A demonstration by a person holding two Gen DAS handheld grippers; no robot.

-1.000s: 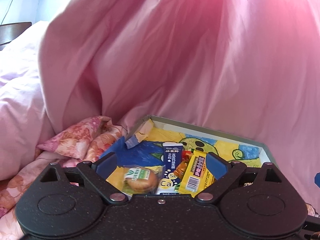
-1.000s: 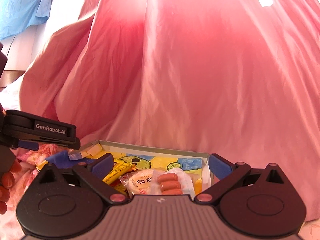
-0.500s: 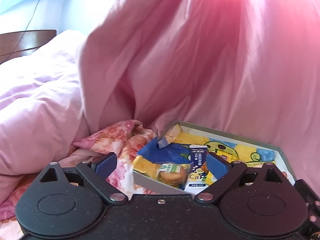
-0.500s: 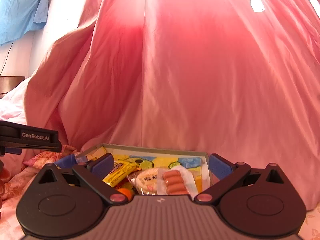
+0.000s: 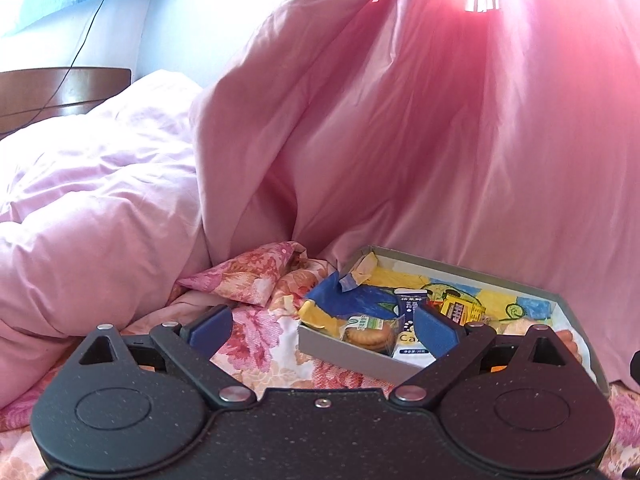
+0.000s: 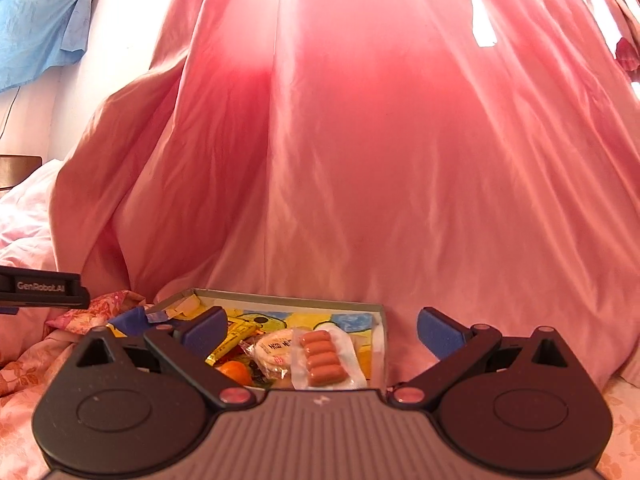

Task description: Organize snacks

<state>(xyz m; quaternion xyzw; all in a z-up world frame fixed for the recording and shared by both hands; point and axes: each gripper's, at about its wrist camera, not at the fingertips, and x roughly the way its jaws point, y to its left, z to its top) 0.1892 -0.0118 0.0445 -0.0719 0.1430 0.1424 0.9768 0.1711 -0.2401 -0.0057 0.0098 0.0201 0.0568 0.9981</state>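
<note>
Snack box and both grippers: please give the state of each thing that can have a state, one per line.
snack box: lidless, holding snacks
sausage pack: sealed, lying flat in box
biscuit pack: sealed, against the box's near wall
left gripper: open, holding nothing
right gripper: open, holding nothing

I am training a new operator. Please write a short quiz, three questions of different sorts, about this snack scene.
1. True or false: the right gripper grips the sausage pack.
2. The box lies on: A) wooden table B) flowered bedding C) tiled floor.
3. What does the left gripper hold?

Key:
1. False; it is open and holds nothing.
2. B.
3. Nothing; it is open.
</note>
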